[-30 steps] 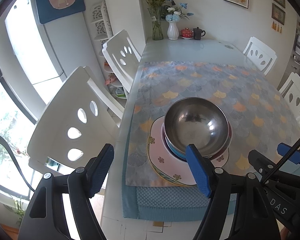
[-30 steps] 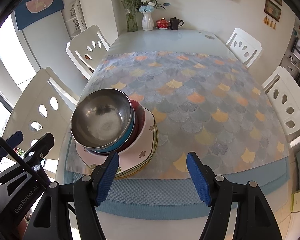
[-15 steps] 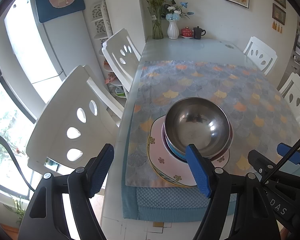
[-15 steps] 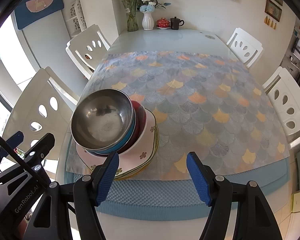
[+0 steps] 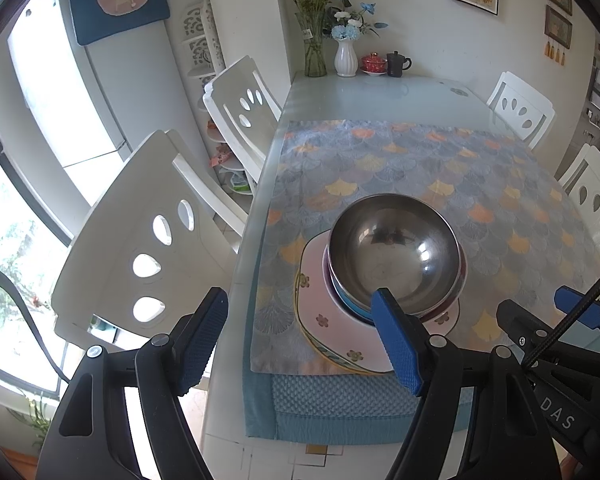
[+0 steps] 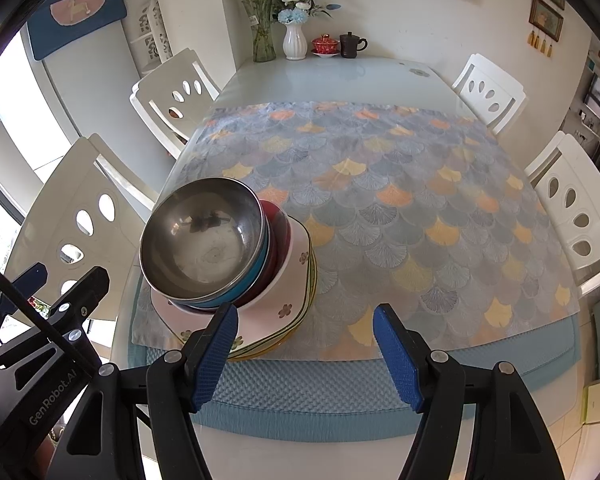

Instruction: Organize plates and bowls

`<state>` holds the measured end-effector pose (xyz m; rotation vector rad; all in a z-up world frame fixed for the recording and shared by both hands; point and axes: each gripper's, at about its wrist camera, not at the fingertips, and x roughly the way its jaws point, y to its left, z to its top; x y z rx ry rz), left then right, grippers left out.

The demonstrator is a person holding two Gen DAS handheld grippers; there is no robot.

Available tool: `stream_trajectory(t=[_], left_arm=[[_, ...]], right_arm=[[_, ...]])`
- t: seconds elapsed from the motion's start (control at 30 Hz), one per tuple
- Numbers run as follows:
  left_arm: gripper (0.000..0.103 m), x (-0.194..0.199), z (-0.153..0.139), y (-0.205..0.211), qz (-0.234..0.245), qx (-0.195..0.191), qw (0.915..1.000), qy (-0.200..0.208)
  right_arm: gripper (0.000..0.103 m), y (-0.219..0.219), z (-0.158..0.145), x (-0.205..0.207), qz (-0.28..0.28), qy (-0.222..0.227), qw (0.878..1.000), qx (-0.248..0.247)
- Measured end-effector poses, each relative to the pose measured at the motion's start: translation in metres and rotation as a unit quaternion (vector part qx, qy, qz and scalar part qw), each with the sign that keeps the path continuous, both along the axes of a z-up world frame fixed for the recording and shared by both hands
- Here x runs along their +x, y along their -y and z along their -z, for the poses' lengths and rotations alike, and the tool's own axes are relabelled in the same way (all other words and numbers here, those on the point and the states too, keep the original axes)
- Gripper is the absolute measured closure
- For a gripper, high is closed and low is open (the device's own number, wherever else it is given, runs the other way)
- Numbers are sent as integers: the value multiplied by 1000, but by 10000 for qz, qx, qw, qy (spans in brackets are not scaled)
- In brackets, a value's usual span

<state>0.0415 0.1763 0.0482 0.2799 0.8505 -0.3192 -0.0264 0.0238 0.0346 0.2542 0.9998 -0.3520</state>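
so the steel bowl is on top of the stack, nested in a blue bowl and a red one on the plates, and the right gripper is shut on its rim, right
Not quite: the right gripper is open and holds nothing, its jaws spread above the near edge of the table, as the right wrist view shows. The rest stands: the steel bowl tops the stack, nested in the blue bowl and red bowl on the plates.

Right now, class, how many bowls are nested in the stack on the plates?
3 show: the steel bowl on top, a blue bowl beneath it, and a dark red bowl at the bottom, on the pink plate. More may be hidden inside.
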Motion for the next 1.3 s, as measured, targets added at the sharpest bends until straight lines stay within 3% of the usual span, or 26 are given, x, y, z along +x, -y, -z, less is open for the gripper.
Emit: stream_trajectory(t=[1.3], left_arm=[[30,0,1,2,30,33,10000,-11]], right_arm=[[35,2,0,0,-18,4,10000,1]])
